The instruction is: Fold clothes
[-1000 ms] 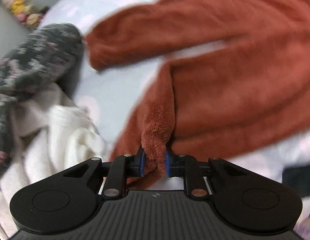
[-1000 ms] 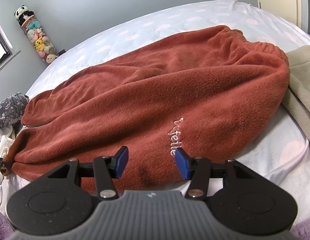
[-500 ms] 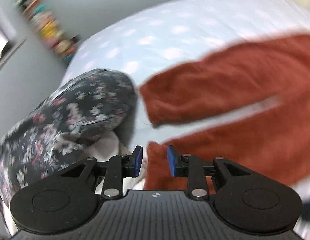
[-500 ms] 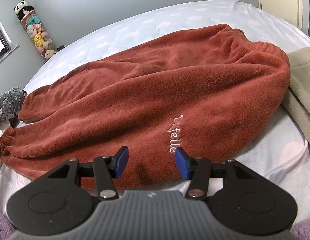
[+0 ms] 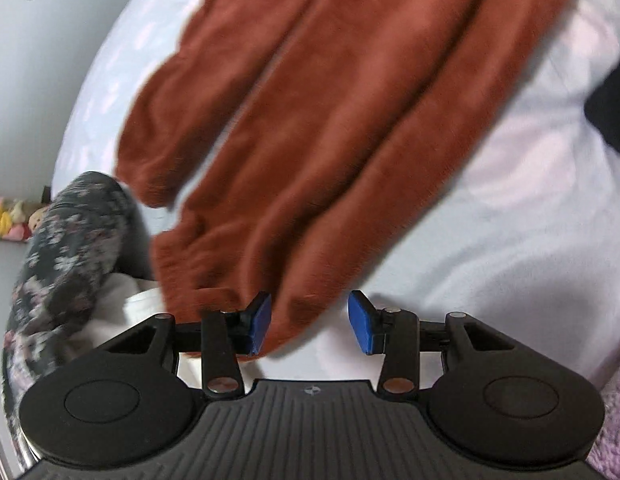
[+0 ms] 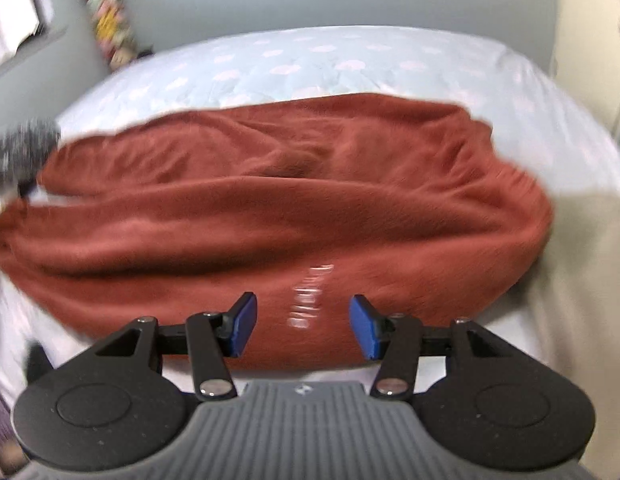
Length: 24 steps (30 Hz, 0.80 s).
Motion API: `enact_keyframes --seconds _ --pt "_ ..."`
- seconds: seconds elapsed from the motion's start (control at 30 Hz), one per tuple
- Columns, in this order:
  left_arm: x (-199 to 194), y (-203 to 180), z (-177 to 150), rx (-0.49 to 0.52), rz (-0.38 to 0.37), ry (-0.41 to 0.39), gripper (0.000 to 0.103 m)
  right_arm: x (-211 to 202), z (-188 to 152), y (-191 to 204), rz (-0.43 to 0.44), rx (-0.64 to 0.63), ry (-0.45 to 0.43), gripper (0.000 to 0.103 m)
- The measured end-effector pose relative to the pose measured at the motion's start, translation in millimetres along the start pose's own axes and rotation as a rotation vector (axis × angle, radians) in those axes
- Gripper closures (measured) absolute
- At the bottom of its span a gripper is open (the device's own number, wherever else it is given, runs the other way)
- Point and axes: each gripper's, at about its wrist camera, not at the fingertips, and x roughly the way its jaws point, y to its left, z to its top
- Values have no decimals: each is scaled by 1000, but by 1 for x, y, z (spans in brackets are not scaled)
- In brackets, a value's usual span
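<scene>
Item: rust-red fleece trousers (image 6: 294, 216), laid flat on a bed sheet (image 6: 310, 64) of pale blue with a cloud print. In the right wrist view the long axis is seen to run left to right across the bed: gathered waistband at the right, leg ends at the left. White embroidered lettering (image 6: 310, 300) is borne on the near edge, blurred and not legible.

Leg ends: two cuffs are shown in the left wrist view, one farther off (image 5: 150, 184) and one nearer (image 5: 286, 320), with a narrow strip of sheet between the legs. No crosswise fold is visible.

Left gripper (image 5: 310, 324): fingers spread wide, nothing clasped. The near cuff lies just ahead and partly between the blue pads, its tip close against the left pad (image 5: 259, 324); contact cannot be settled. This gripper is judged the nearer to the leg ends.

Right gripper (image 6: 304, 326): fingers likewise parted and holding nothing, poised over the near edge by the lettering, toward the waist end.

Surroundings: dark floral garment (image 5: 66, 256) and white cloth (image 5: 122, 312) to the left of the cuffs; beige garment (image 6: 582, 280) just beside the waistband at the right; plush toys (image 5: 6, 220) far left.
</scene>
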Motion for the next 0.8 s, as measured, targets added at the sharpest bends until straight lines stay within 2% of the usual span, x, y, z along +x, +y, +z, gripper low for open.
enact_keyframes --seconds 0.17,0.23,0.27,0.3,0.37,0.4,0.47,0.5,0.57,0.67,0.8 --pt "17 -8 4 11 5 25 63 -3 7 -32 -93 -184 121 48" --pt "18 -7 7 6 24 29 63 3 3 -37 -97 -275 162 48" --pt "19 -6 8 4 34 31 66 7 0 -36 -89 -332 181 48" --pt "20 -5 11 -11 23 35 79 11 -3 -30 -69 -393 202 48" --pt "21 -2 15 -34 5 46 94 18 -9 -19 -27 -507 240 42" --pt "21 0 17 -35 15 49 99 22 -11 -14 0 -536 248 38" --pt "14 4 20 -68 28 37 100 30 -16 -3 21 -600 255 38" --pt "5 14 20 -124 24 19 100 34 -18 3 30 -630 257 38" --pt "-15 34 18 -237 16 -23 100 36 -21 9 84 -649 262 38" --pt "-50 63 14 -349 8 -90 100 31 -21 14 216 -568 259 38" --pt "-81 84 16 -405 43 -138 100 36 -27 26 130 -602 199 39"
